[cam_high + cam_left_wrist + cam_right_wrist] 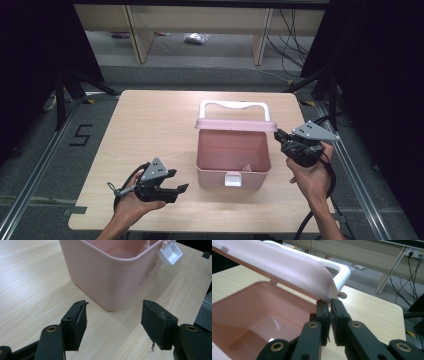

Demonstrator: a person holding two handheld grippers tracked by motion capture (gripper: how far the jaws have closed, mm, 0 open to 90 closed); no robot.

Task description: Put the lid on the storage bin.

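Observation:
A pink box [212, 177] stands on the wooden table [150, 125], its inside [249, 315] bare and glossy. Its pink lid [235, 124] is raised at a slant over the opening, with a white handle [232, 105] behind it. My right gripper [277, 134] is shut on the lid's right corner; in the right gripper view the lid [287, 265] comes down into the nearly touching jaws of the right gripper [329, 302]. My left gripper [178, 180] stands open just left of the box's front. The box's near corner [112, 277] lies beyond the spread jaws of the left gripper [114, 303]. A white latch [170, 253] hangs on the front wall.
Bare tabletop lies left of the box and in front of it. A round hole [342, 295] sits in the table near the far right corner. Beyond the far edge are wooden furniture legs [262, 45] and cables [292, 45]; dark stand legs [70, 85] flank the table.

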